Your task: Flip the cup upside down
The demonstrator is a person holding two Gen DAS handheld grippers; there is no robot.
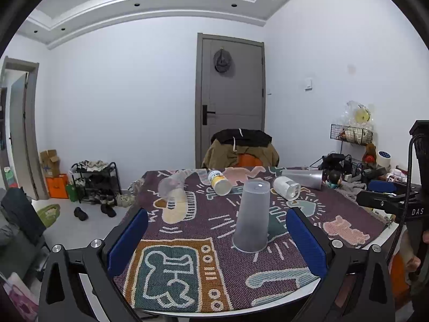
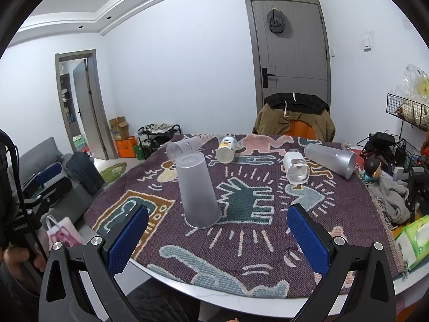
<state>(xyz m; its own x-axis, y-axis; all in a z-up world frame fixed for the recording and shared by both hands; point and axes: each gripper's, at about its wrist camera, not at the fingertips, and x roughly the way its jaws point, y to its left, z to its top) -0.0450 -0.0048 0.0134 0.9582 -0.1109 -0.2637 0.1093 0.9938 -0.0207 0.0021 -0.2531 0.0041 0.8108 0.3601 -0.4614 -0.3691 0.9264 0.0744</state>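
Observation:
A frosted grey plastic cup (image 1: 252, 216) stands upside down, rim on the patterned cloth, in the middle of the table; it also shows in the right wrist view (image 2: 198, 191). My left gripper (image 1: 217, 237) is open and empty, held back near the table's front edge, with the cup ahead between its blue pads (image 1: 128, 241). My right gripper (image 2: 218, 237) is open and empty, also near the front edge, the cup ahead and to its left.
Lying on their sides further back: a clear cup (image 2: 183, 146), a yellow-white cup (image 2: 226, 149), a white cup (image 2: 295, 167) and a long grey cup (image 2: 331, 159). A chair with jackets (image 2: 293, 116) stands behind the table. Clutter (image 2: 388, 187) fills the right edge.

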